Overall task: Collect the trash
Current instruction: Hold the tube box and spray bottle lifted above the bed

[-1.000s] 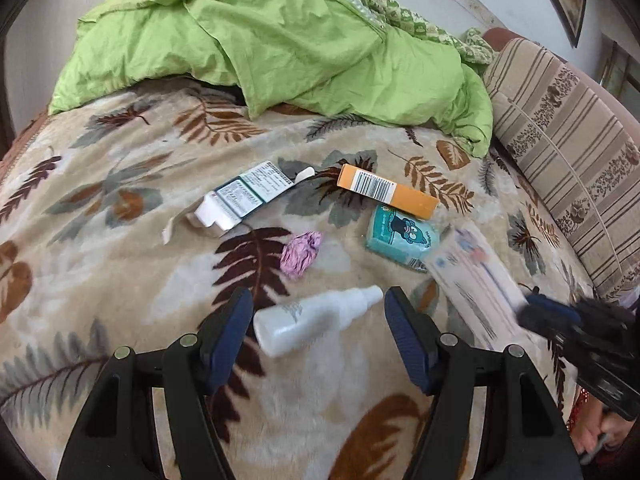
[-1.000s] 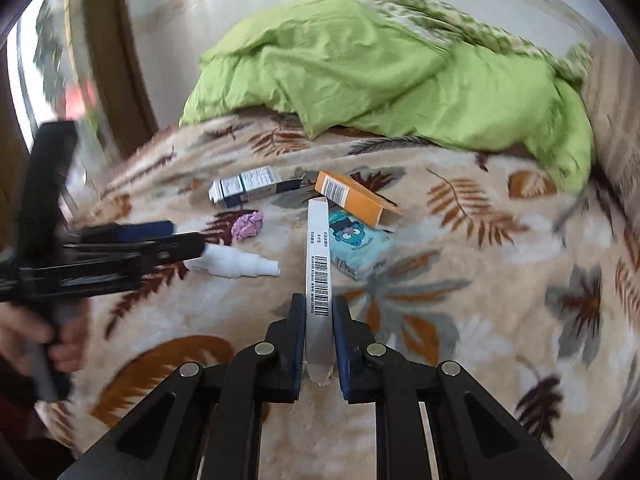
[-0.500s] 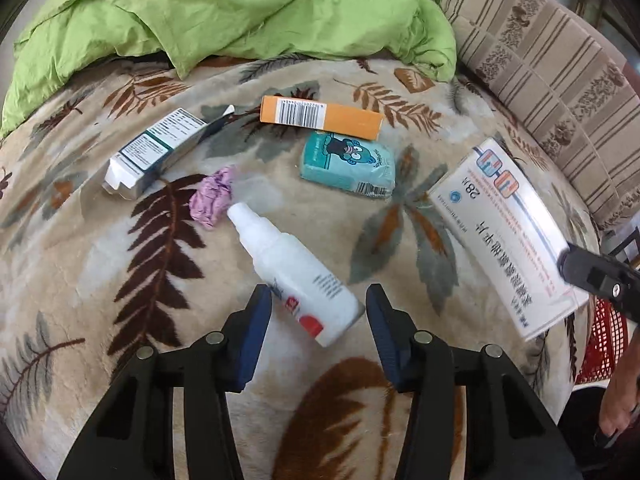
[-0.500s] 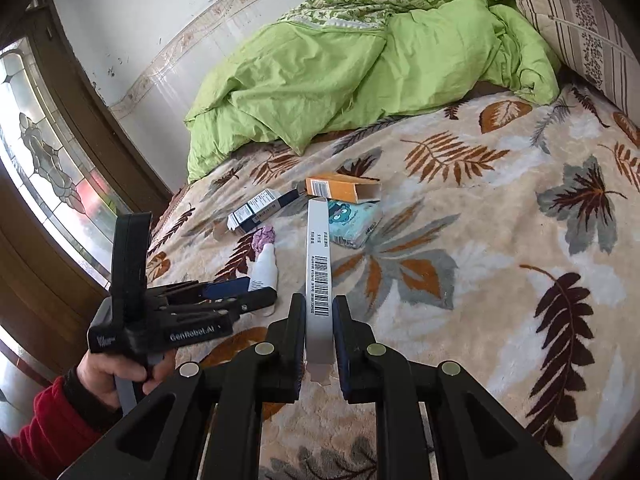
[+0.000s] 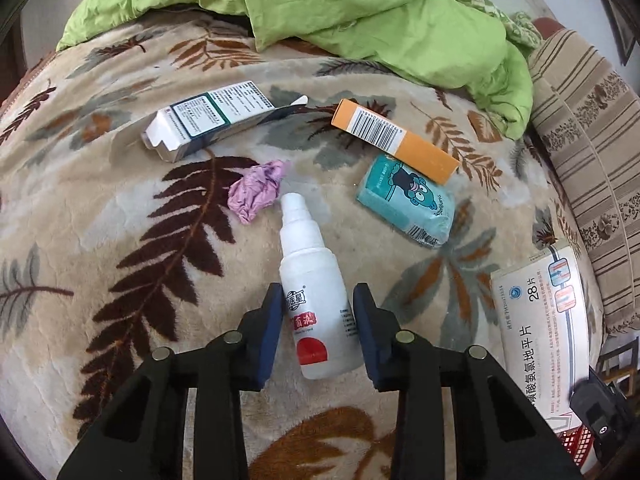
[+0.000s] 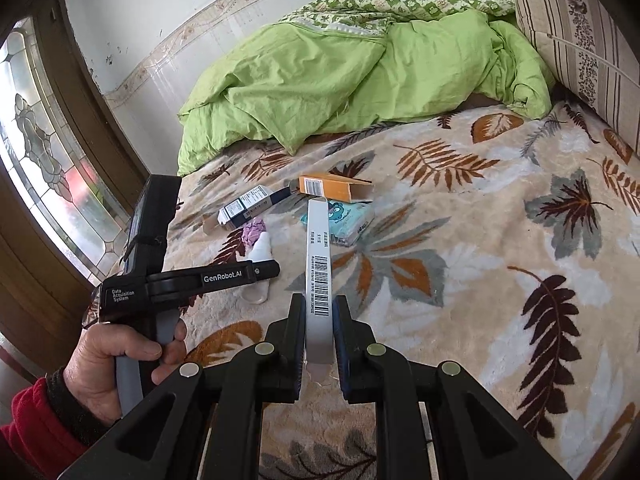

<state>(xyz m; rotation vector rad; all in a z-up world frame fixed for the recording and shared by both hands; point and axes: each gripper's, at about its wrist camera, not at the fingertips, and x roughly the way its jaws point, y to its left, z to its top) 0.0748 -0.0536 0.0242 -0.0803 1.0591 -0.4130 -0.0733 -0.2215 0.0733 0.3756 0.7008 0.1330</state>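
1. Left wrist view: the left gripper (image 5: 318, 312) points down at a white spray bottle (image 5: 316, 300) lying on the leaf-patterned blanket (image 5: 100, 240). Its jaws have just been closing, and the bottle's body now sits between the 2 blue pads; the left pad touches the label side, while the right pad shows a thin gap, so I cannot tell whether the grip is firm.
2. The bottle's nozzle points away from the gripper, just beside a crumpled pink wrapper (image 5: 256, 190).
3. Farther up the blanket lie a white and dark green carton (image 5: 208, 118) with an open flap, an orange box (image 5: 394, 140) with a barcode, and a teal tissue pack (image 5: 406, 202) touching the orange box's near end.
4. At the right edge a flat white medicine box (image 5: 540, 320) printed "28" is held edge-on.
5. Right wrist view: the right gripper (image 6: 318, 320) is clamped tight on that same box (image 6: 319, 272), whose barcoded narrow side sticks out forward between the jaws.
6. A hand (image 6: 112, 360) with a red sleeve (image 6: 28, 432) holds the left gripper's handle at the left.
7. A rumpled green duvet (image 6: 340, 80) lies at the far end of the bed, with a striped cushion (image 6: 572, 32) at its right.
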